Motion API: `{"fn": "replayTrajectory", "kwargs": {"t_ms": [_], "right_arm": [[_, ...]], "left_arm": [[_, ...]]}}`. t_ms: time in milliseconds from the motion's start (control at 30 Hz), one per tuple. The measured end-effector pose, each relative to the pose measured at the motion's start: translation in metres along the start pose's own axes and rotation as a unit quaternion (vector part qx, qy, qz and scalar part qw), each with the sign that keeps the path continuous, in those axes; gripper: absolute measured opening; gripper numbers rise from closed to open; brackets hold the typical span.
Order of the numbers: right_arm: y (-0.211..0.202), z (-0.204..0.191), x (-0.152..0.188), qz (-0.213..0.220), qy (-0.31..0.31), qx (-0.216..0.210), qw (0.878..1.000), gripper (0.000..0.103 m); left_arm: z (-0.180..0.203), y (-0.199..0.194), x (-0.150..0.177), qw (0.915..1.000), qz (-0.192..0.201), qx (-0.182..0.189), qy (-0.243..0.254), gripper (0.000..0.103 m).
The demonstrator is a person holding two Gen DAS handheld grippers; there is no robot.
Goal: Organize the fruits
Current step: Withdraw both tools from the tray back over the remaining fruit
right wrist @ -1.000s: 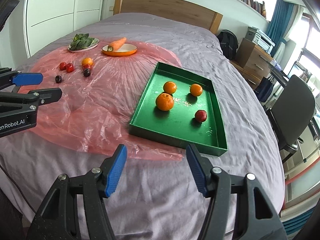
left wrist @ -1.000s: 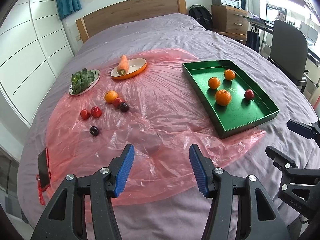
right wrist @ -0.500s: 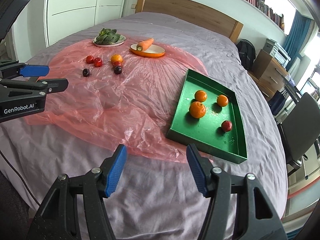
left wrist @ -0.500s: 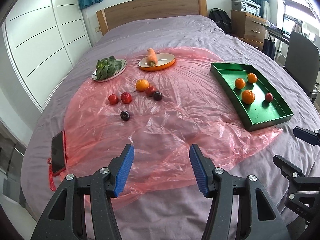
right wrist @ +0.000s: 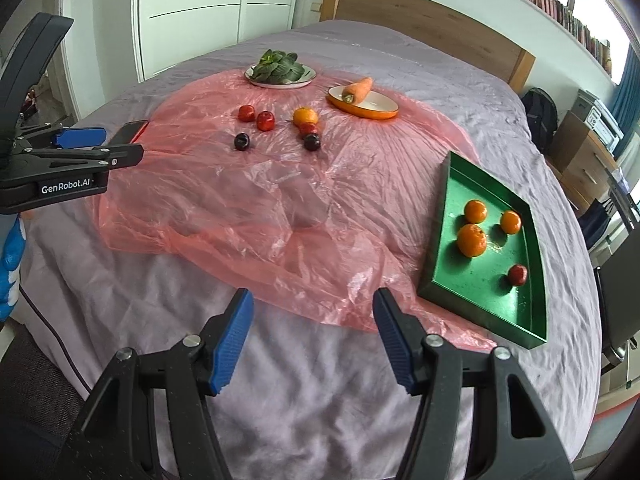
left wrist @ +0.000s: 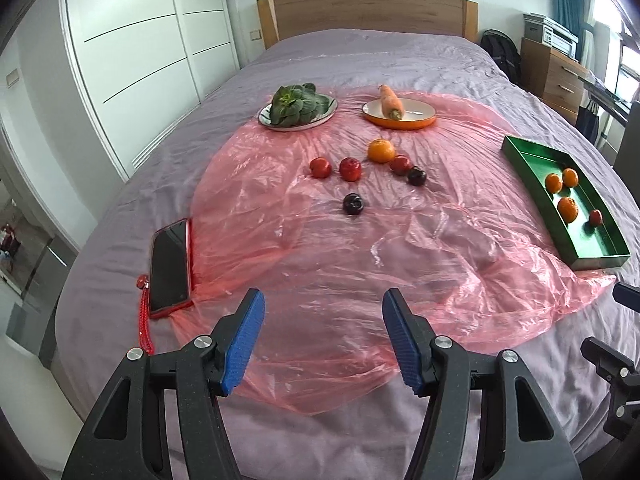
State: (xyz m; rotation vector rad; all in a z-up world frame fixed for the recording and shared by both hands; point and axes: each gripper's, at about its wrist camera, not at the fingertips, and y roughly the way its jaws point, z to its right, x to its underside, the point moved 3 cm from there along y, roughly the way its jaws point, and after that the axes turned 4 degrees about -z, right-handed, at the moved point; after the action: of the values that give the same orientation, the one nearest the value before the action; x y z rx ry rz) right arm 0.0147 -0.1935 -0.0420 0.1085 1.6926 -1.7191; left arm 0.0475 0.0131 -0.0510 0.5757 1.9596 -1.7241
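On the purple bed (left wrist: 360, 56), a pink plastic sheet (left wrist: 360, 248) carries six loose fruits: an orange (left wrist: 381, 150), three red ones and two dark plums (left wrist: 353, 203). Beyond them sit a plate of greens (left wrist: 297, 106) and an orange dish with a carrot (left wrist: 390, 103). A green tray (right wrist: 486, 276) at the right holds three oranges and one red fruit. Nothing lies between the grippers and the fruit. Only the left wrist view shows all of the red-cased phone (left wrist: 170, 266); only the right wrist view shows the tray whole. The left gripper (left wrist: 322, 338) has just been opening and grasps nothing; the right gripper (right wrist: 312, 336) stands released and empty.
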Motion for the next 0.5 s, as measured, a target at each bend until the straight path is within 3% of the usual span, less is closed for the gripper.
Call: {"fn": "replayTrajectory", "kwargs": {"t_ms": [500], "right_arm": [[0.030,-0.064,-0.044,-0.005,-0.022,-0.075,0.997,0.103]], "left_arm": [[-0.052,0.038,0.008,0.9984,-0.021,-0.007,-0.052,0.056]]}}
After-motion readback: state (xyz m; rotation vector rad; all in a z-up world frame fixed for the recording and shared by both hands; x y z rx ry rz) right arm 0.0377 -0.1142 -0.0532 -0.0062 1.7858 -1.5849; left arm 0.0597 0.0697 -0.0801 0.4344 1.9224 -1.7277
